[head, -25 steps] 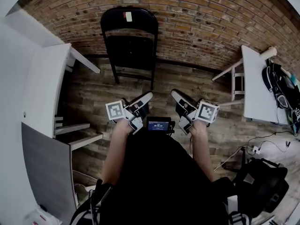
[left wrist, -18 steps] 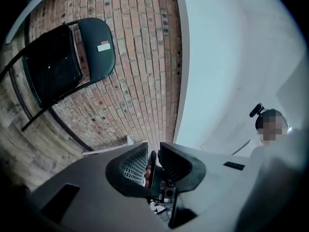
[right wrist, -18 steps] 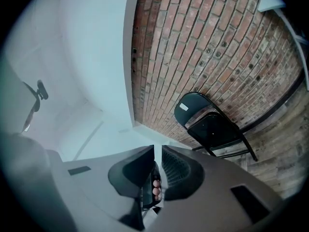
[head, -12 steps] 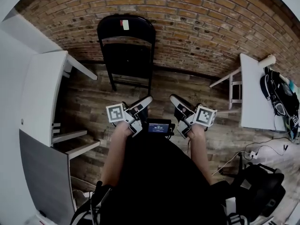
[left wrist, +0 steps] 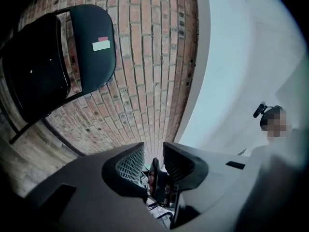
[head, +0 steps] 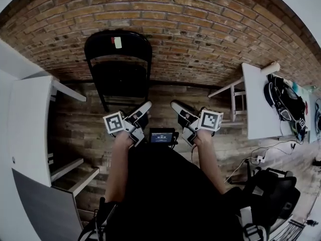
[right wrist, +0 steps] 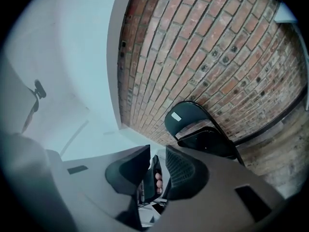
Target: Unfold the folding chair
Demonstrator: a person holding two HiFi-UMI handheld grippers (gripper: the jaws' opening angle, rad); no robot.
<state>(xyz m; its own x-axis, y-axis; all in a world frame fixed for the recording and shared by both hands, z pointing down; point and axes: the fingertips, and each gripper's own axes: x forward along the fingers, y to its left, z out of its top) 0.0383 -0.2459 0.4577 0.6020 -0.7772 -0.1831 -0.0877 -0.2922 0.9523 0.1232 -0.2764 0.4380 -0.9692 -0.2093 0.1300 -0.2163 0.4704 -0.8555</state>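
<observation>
Black folding chair (head: 118, 64) stands folded; left hand-held gripper (left wrist: 153, 151) and right hand-held gripper (right wrist: 157, 153) (both empty) opening.

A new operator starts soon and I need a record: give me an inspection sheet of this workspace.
Surface: wood floor.
Job's things: black chair, folded, upright at the brick wall, untouched.
Clutter: backpack on right table; black bag on floor.
Tongs: left tongs and right tongs opening, empty, short of the chair.
Cables: white cable on floor at right.
Surroundings: brick wall; white left table.
</observation>
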